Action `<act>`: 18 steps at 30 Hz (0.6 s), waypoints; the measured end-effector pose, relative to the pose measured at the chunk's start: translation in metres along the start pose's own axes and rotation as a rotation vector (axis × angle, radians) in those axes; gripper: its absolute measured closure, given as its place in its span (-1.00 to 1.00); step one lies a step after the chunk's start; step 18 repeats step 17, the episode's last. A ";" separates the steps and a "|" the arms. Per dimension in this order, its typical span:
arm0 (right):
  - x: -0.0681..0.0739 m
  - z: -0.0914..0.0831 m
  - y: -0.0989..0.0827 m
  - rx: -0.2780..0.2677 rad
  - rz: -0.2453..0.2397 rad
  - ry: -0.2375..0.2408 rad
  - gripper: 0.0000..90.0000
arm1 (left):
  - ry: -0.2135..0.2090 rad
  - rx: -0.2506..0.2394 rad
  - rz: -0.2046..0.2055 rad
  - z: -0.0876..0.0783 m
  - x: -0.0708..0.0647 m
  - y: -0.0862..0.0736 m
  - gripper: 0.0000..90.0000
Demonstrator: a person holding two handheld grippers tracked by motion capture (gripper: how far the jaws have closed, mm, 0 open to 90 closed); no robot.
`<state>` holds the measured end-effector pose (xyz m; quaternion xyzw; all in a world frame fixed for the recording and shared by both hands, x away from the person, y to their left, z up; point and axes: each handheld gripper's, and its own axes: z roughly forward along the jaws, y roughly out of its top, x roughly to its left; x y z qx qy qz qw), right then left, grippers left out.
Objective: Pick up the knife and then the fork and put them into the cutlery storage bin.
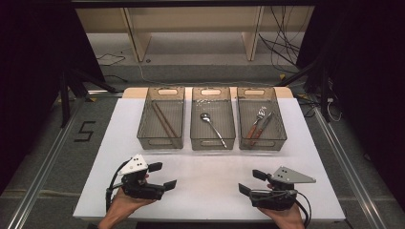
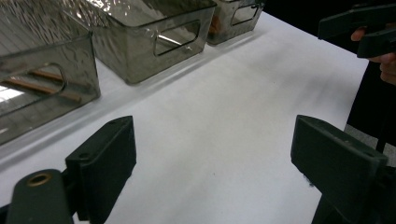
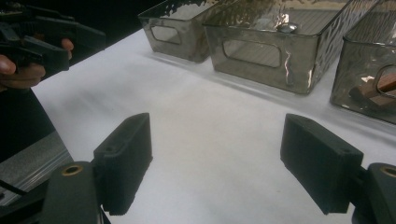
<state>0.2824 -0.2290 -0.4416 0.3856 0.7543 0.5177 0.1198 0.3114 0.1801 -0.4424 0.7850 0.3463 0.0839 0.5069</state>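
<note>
Three smoky clear bins stand in a row at the back of the white table point(image 1: 205, 176). The left bin point(image 1: 161, 119) holds brown chopsticks point(image 1: 164, 120). A metal spoon point(image 1: 213, 127) lies in the middle bin point(image 1: 213, 119). A fork and a knife with wooden handles point(image 1: 258, 126) lie in the right bin point(image 1: 261, 119). My left gripper point(image 1: 163, 176) rests open near the front left, pointing right, with nothing between its jaws point(image 2: 215, 163). My right gripper point(image 1: 251, 182) is open and empty near the front right, pointing left point(image 3: 219, 158).
Bare white table lies between the two grippers and the bins. From the left gripper view, the other gripper point(image 2: 359, 28) shows at the top right, and the chopstick bin point(image 2: 46, 79) is nearest. Shelving and cables sit on the floor beyond the table.
</note>
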 end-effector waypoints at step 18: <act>0.000 0.000 0.000 -0.003 -0.003 0.002 -0.43 | 0.005 -0.024 -0.035 -0.003 0.006 -0.002 -0.70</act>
